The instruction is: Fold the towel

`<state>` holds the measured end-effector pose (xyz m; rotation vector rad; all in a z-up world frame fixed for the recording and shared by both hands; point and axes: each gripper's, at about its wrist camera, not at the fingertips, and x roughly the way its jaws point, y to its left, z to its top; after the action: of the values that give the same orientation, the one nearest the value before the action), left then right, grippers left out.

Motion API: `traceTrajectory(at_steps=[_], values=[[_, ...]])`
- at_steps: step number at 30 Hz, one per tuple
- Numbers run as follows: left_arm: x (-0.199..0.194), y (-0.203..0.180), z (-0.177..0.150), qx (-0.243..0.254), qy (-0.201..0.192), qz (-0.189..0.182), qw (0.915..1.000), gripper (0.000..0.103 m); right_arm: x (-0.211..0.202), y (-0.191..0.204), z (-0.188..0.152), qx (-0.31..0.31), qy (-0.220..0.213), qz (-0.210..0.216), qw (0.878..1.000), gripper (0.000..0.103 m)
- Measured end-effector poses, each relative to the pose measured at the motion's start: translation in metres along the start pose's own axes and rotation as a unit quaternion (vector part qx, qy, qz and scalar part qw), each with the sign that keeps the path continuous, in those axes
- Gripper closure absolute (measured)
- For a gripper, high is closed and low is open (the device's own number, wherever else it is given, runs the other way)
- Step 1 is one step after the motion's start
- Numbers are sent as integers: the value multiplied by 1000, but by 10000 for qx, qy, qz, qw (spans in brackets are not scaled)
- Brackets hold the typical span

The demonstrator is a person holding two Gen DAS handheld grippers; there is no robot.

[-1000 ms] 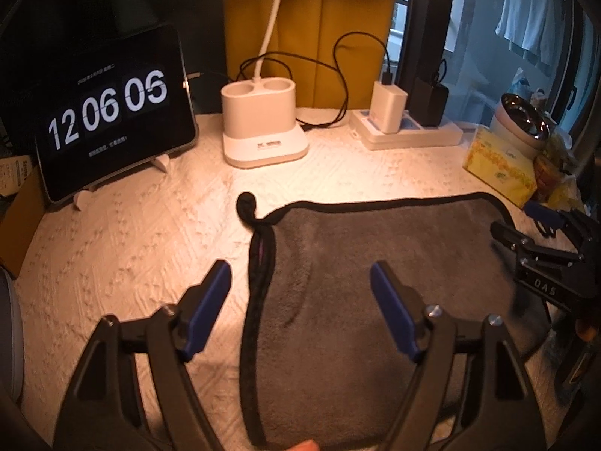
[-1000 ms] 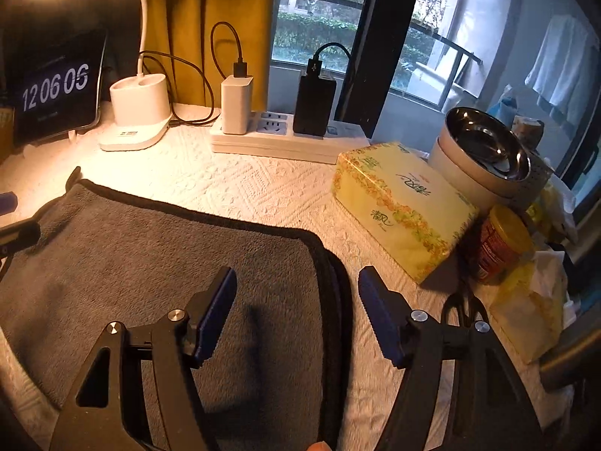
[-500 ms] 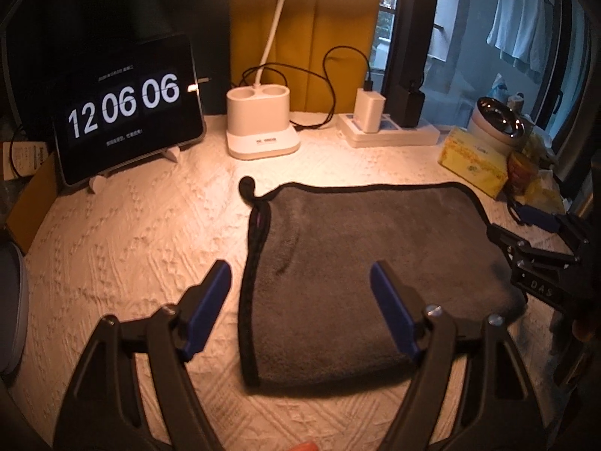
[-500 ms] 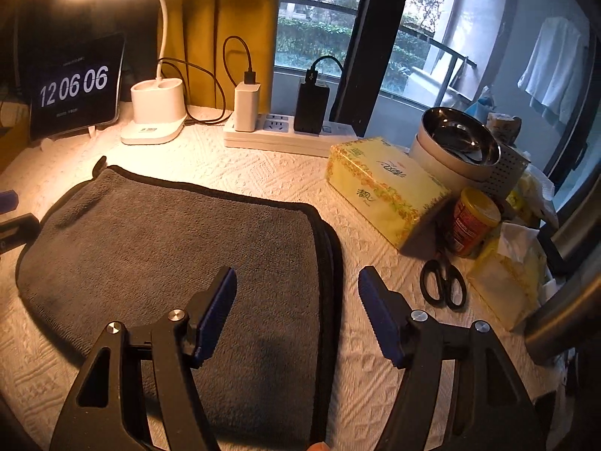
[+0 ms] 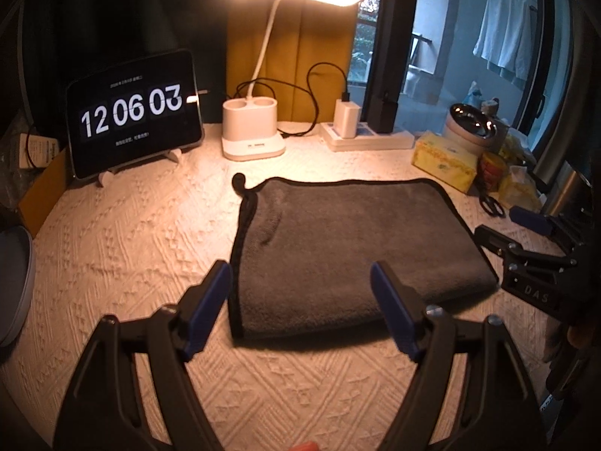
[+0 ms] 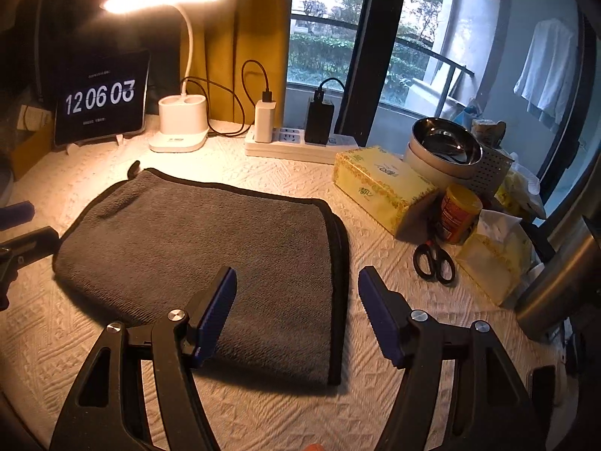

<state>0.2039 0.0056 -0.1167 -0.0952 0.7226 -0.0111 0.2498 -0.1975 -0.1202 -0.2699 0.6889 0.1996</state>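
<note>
A dark grey towel (image 5: 338,248) with black edging lies folded flat on the cream textured tablecloth; it also shows in the right wrist view (image 6: 210,248). My left gripper (image 5: 300,300) is open and empty, above the towel's near left corner. My right gripper (image 6: 296,308) is open and empty, above the towel's near right edge. The right gripper also shows at the right of the left wrist view (image 5: 526,248). The left gripper shows at the left edge of the right wrist view (image 6: 18,233).
At the back stand a tablet clock (image 5: 131,127), a lit desk lamp (image 5: 251,131) and a power strip with chargers (image 6: 296,139). To the right are a yellow tissue box (image 6: 379,184), a steel bowl (image 6: 443,146), a jar (image 6: 458,214) and scissors (image 6: 432,259).
Both grippers have pulled back and up from the towel, still open. The towel lies unmoved and more of the table and lamp shows.
</note>
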Motion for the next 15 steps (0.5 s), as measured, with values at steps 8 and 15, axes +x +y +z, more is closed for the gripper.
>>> traceTrajectory(at_steps=[8, 15], values=[[-28, -2, -20, -75, -157, -210, 9996, 25, -31, 8, -13, -8, -119, 64, 9999, 33], [-51, -3, -37, -182, -248, -324, 9990, 25, -54, 12, -22, 24, -191, 98, 9998, 33]])
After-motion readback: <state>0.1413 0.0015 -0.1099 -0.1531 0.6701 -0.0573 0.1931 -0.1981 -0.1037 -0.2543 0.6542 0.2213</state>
